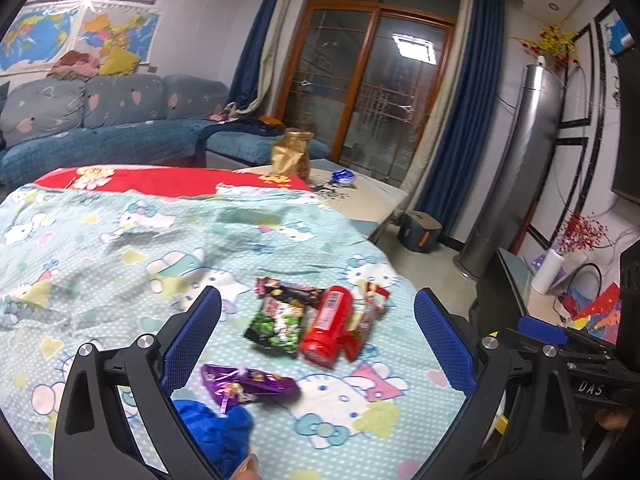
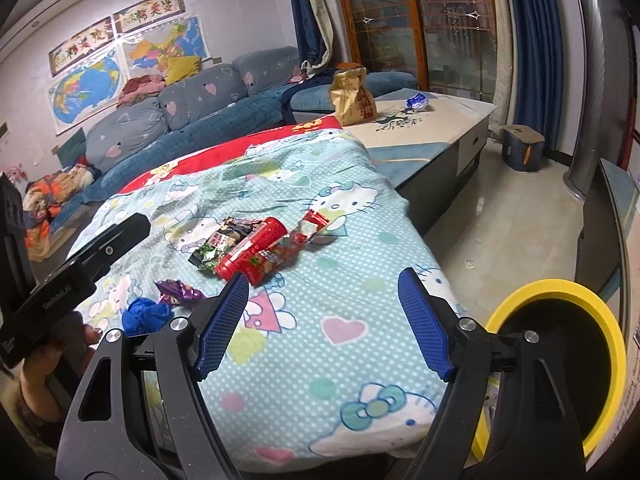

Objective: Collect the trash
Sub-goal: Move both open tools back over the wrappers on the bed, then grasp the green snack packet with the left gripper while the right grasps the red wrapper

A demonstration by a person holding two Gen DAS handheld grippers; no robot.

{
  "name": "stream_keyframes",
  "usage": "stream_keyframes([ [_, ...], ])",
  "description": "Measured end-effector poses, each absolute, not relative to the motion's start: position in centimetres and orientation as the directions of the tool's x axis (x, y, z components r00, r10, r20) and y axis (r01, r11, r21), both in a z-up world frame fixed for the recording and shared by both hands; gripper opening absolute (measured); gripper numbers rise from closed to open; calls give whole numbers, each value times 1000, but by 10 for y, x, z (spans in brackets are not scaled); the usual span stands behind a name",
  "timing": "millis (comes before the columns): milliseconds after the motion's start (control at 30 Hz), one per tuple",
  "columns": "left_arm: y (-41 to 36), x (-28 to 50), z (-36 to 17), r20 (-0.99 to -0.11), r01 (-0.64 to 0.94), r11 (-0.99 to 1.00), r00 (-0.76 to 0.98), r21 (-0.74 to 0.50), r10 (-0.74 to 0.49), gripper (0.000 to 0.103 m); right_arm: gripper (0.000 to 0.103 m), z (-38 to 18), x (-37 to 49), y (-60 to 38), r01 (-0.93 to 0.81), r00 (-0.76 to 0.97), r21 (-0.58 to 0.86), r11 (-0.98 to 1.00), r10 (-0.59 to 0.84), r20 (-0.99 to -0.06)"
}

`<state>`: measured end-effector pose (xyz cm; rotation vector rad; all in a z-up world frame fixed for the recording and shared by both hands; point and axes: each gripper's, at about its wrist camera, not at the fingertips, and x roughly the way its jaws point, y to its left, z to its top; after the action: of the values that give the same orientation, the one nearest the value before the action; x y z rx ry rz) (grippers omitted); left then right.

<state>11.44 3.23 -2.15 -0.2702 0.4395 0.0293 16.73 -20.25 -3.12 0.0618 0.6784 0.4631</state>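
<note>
2 handheld grippers are hovering over a table draped in a pale blue cartoon-cat cloth (image 1: 120, 240), where a small heap of trash is lying. The left gripper (image 1: 318, 320) is holding its blue-padded fingers (image 1: 192, 336) wide apart with nothing between the pads, its jaws framing the pile on the cloth below. The right gripper (image 2: 322, 316) is likewise standing wide open and empty, poised above bare cloth near the table's front edge. Ahead of both, a red cylindrical canister (image 1: 326, 326) is lying on its side, touching a green snack packet (image 1: 276, 324), a dark wrapper (image 1: 288, 290) behind that, and a red-and-white wrapper (image 1: 370, 312) on its other side. Nearer the person, a purple wrapper (image 1: 244, 384) is resting just beside a crumpled blue wad (image 1: 212, 428). A yellow-rimmed bin (image 2: 560, 360) is standing on the floor beside the table's right edge. Farther back, a gold bag (image 2: 352, 96) is sitting upright on a low table (image 2: 440, 128).
</note>
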Motion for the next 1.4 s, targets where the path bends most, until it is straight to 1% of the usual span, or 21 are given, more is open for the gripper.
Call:
stream_keyframes([
  [200, 56, 122, -35, -475, -147, 951, 880, -272, 0, 94, 69, -37, 183, -187, -391, 665, 217, 895, 437, -606],
  [300, 65, 127, -40, -501, -156, 944, 865, -290, -11, 93, 69, -44, 194, -176, -387, 651, 228, 894, 439, -619],
  [333, 68, 129, -42, -508, -155, 942, 861, -299, -20, 91, 69, -45, 197, -173, -385, 649, 230, 894, 439, -621],
  [367, 71, 132, -45, -518, -153, 937, 855, -316, -35, 86, 69, -48, 200, -169, -382, 646, 233, 894, 439, -624],
  [467, 77, 141, -52, -550, -155, 931, 833, -330, -56, 74, 69, -53, 209, -159, -374, 638, 244, 895, 439, -633],
  [500, 77, 144, -55, -558, -155, 930, 827, -333, -62, 72, 69, -55, 212, -156, -371, 635, 248, 895, 439, -636],
  [567, 78, 151, -60, -577, -146, 924, 811, -353, -92, 64, 69, -59, 218, -149, -365, 628, 257, 895, 440, -641],
  [667, 80, 158, -67, -593, -138, 915, 796, -380, -126, 55, 69, -63, 227, -140, -355, 617, 269, 895, 441, -652],
  [767, 81, 166, -74, -611, -138, 908, 778, -395, -147, 49, 69, -68, 236, -133, -343, 607, 281, 896, 440, -662],
  [933, 80, 176, -84, -633, -136, 902, 755, -409, -173, 48, 65, -77, 251, -127, -315, 596, 283, 906, 421, -684],
  [1100, 77, 183, -90, -645, -134, 902, 742, -411, -184, 47, 58, -90, 262, -125, -286, 572, 300, 910, 413, -709],
  [1200, 75, 185, -93, -649, -137, 901, 738, -411, -184, 42, 46, -99, 265, -124, -284, 549, 312, 906, 421, -722],
  [1267, 75, 187, -95, -651, -137, 900, 736, -414, -187, 39, 34, -105, 264, -125, -292, 531, 316, 903, 427, -732],
  [1300, 75, 188, -96, -652, -137, 899, 734, -415, -189, 38, 32, -107, 263, -126, -293, 526, 315, 903, 427, -736],
  [1367, 75, 189, -97, -654, -137, 899, 732, -417, -192, 32, 25, -110, 260, -128, -303, 519, 325, 896, 441, -732],
  [1400, 75, 189, -98, -655, -136, 899, 730, -417, -193, 31, 23, -110, 258, -128, -309, 518, 327, 893, 446, -730],
])
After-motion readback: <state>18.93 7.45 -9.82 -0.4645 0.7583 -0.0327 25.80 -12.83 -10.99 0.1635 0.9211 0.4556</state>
